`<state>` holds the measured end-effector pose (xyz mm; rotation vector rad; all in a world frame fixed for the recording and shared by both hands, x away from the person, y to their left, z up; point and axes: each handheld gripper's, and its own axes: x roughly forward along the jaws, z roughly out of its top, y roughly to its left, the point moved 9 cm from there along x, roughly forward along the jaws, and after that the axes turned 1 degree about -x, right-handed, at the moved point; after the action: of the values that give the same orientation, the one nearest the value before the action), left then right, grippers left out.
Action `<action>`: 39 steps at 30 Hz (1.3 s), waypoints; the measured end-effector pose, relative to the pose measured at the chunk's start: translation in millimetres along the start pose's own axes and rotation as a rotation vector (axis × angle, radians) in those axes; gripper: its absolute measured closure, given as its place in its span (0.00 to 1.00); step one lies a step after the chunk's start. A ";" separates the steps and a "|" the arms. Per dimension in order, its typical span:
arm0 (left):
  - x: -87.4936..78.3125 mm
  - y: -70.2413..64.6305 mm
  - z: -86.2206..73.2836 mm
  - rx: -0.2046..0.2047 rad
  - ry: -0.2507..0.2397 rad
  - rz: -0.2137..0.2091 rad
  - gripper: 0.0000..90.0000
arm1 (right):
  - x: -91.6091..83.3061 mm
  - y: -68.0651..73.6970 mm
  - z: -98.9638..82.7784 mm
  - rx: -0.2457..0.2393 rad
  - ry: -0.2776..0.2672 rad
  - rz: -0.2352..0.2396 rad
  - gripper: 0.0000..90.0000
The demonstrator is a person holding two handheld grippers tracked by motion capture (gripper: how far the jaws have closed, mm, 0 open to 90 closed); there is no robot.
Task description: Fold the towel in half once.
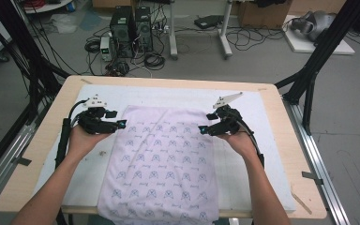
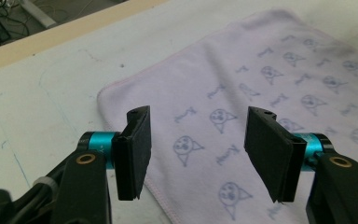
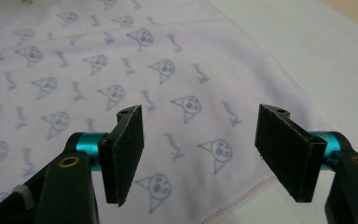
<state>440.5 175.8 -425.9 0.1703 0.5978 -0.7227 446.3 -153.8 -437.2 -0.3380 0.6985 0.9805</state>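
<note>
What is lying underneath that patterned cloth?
The cloth lies flat on a white mat that covers the wooden table. Its near end hangs over the table's edge. Anything beneath the cloth itself is hidden.

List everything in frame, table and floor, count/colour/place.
pale lilac printed cloth towel: 1, lilac with blue cartoon print, spread flat mid-table, near edge hanging over the front
white table mat: 1, white, under the towel
light wooden tabletop: 1, tan, around the mat
black computer towers: 2, black, floor beyond the table
tangled black cables: several, black, floor by the towers
black frame struts: several, black, both sides of the table
left gripper: 1, black with teal, over the towel's left edge, fingers open
right gripper: 1, black with teal, over the towel's right edge, open
forearms: 2, entering from the bottom
</note>
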 end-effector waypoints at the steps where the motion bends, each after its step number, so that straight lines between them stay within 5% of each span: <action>1: 5.4 2.7 -1.5 -0.003 0.007 0.002 0.48 | 3.1 -3.0 -2.3 0.006 0.007 0.000 0.36; 6: 36.4 20.6 -7.4 -0.031 0.073 0.023 0.50 | 17.0 -14.6 -7.1 0.032 0.019 -0.025 0.40; 9: 47.1 25.9 -9.4 -0.037 0.060 0.048 0.51 | 23.0 -19.8 -9.0 0.020 0.025 -0.052 0.41; 12: 57.2 28.1 -17.6 -0.035 0.096 0.052 0.54 | 28.6 -27.8 -15.8 0.060 0.039 -0.064 0.44; 15: 65.1 33.6 -23.8 -0.083 0.113 0.064 0.58 | 35.5 -36.5 -23.9 0.085 0.052 -0.091 0.46; 21: 75.7 48.6 -36.8 -0.137 0.158 0.137 0.66 | 46.4 -51.6 -37.0 0.164 0.087 -0.165 0.54; 25: 75.5 50.7 -36.6 -0.113 0.159 0.170 0.74 | 53.7 -50.2 -38.3 0.123 0.122 -0.183 0.65; 28: 76.5 48.2 -36.0 -0.099 0.160 0.162 0.91 | 56.0 -46.0 -36.2 0.126 0.106 -0.150 0.81; 31: 75.6 48.0 -35.7 -0.105 0.165 0.157 0.95 | 56.3 -42.8 -35.8 0.131 0.103 -0.112 0.96; 39: 52.5 51.8 -18.3 -0.121 0.067 0.118 0.97 | 36.1 -45.6 -23.4 0.119 0.046 -0.105 0.97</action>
<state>497.8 190.8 -473.6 0.1169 0.6881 -0.5668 489.2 -167.9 -480.7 -0.2907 0.7697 0.8306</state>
